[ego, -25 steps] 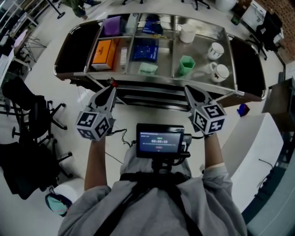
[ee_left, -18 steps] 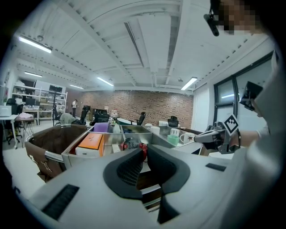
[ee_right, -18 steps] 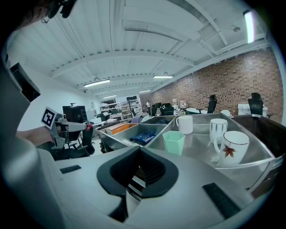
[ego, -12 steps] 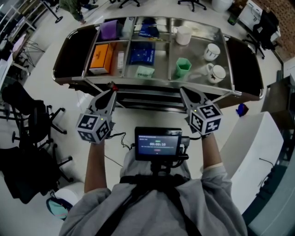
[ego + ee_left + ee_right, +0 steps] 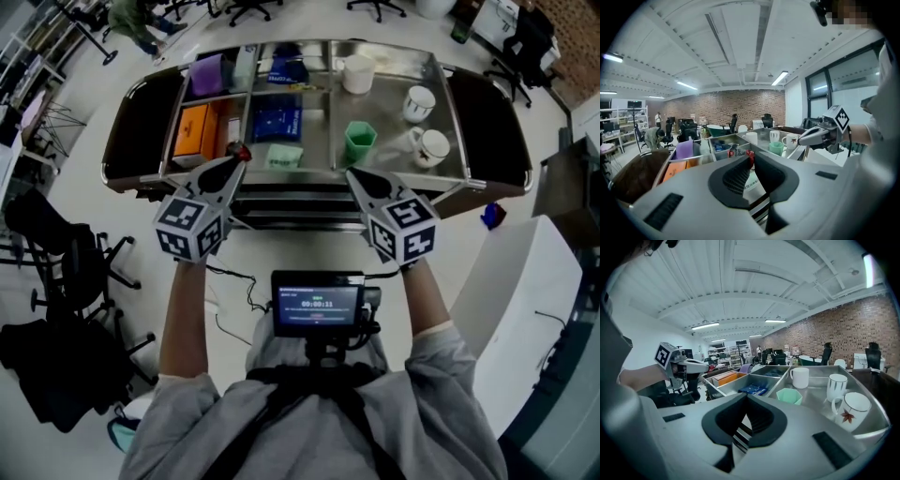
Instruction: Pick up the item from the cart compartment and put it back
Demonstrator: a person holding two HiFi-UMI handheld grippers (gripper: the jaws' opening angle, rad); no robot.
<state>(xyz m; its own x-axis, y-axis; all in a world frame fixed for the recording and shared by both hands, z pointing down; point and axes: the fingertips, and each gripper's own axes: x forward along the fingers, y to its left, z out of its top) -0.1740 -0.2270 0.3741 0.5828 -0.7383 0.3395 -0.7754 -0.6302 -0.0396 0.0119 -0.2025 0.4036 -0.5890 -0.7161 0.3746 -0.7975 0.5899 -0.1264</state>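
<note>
My left gripper (image 5: 242, 153) closed on nothing at the near rim of the cart (image 5: 300, 172), my right gripper (image 5: 352, 175) closed and empty just short of it, orange box (image 5: 192, 131) lying in the left compartment, open floor (image 5: 131, 216) on the near side.

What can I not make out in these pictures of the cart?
- Print on the blue box: too small in the head view, blurred in the right gripper view.
- The pale green packet: in the left gripper view, mostly hidden behind the left gripper.
- The lower shelves: in the head view, mostly covered by the top tray.
- Text on the screen: too small in the head view.
</note>
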